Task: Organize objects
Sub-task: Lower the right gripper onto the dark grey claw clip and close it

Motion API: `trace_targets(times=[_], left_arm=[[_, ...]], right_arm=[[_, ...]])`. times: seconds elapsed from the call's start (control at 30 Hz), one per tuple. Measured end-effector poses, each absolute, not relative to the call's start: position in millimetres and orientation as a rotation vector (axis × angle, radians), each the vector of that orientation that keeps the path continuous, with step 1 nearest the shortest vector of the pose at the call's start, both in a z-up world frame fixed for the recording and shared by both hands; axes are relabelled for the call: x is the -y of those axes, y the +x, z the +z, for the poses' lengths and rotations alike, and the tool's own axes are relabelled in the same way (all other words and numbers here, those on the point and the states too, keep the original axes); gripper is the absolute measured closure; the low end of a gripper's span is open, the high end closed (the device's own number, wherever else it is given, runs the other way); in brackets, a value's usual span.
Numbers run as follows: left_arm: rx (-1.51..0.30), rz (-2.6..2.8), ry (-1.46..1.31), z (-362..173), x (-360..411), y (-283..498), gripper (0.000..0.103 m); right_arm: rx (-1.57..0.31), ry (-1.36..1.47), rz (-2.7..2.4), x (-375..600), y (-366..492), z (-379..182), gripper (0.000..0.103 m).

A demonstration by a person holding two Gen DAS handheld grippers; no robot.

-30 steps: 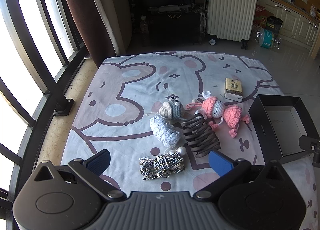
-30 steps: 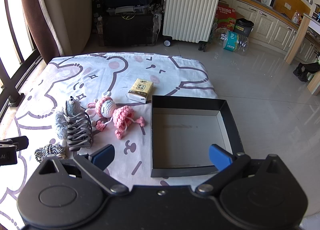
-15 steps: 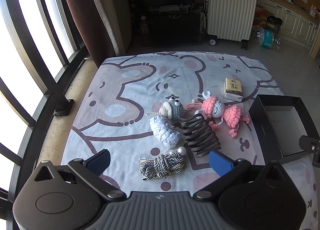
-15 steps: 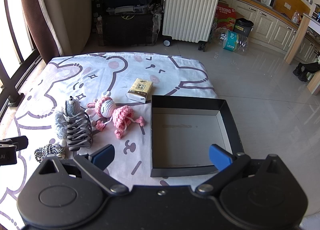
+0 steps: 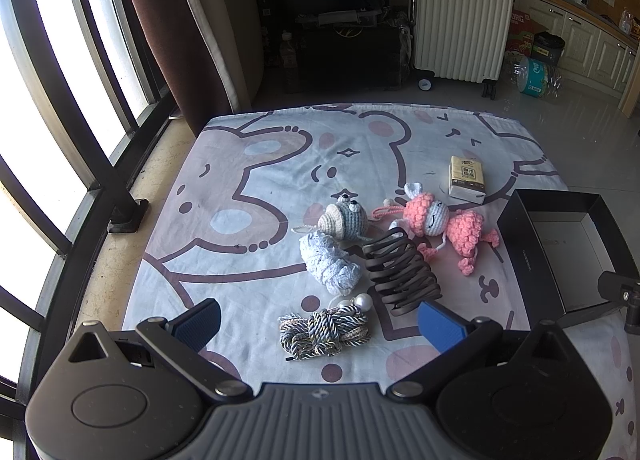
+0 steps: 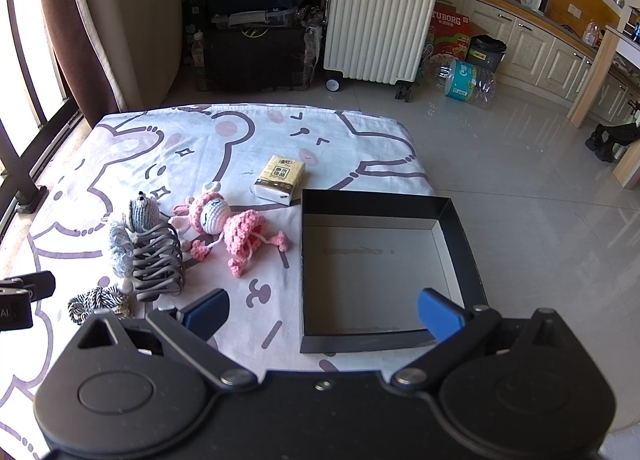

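Observation:
On the cartoon-print sheet (image 5: 256, 180) lie a striped rope bundle (image 5: 322, 331), a dark claw hair clip (image 5: 402, 272), a pale blue knitted roll (image 5: 330, 262), a grey crochet toy (image 5: 346, 217), a pink crochet doll (image 5: 444, 222) and a tissue pack (image 5: 466, 179). An empty black box (image 6: 376, 264) sits at the sheet's right edge. My left gripper (image 5: 318, 322) is open and empty, with the rope bundle between its fingers. My right gripper (image 6: 322, 310) is open and empty over the box's near wall.
A white suitcase (image 6: 378, 24), dark luggage (image 6: 256, 56) and water bottles (image 6: 466, 80) stand on the floor beyond the sheet. A curtain (image 5: 168, 28) and window bars (image 5: 52, 72) are at the left. Tiled floor (image 6: 540, 196) lies to the right.

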State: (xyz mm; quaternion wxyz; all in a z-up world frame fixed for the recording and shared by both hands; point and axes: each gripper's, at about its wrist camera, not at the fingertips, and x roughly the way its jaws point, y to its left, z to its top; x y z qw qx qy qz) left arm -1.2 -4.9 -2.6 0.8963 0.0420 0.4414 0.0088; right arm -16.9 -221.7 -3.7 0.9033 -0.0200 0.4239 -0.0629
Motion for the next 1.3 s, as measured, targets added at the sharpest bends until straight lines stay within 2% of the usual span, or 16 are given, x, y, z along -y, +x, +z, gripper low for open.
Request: trace_targets(times=[0.5, 0.67, 0.93, 1.3], left_arm=[[-0.867, 0.047, 0.074, 6.4, -0.5, 5.2, 0.000], [-0.835, 0.057, 0.093, 18.6, -5.2, 16.0, 0.000], [-0.752, 0.100, 0.150, 28.4, -14.2, 42.9, 0.000], [-0.743, 0.151, 0.101, -13.5, -39.0, 62.4, 0.000]], right_arm=[[-0.825, -0.010, -0.047, 211.8, -11.1, 5.1, 0.001], [-0.820, 0.049, 0.035, 206.3, 7.9, 17.5, 0.001], [-0.760, -0.005, 0.114, 187.6, 45.0, 34.9, 0.001], [-0.765, 0.076, 0.145, 174.5, 90.9, 0.1, 0.000]])
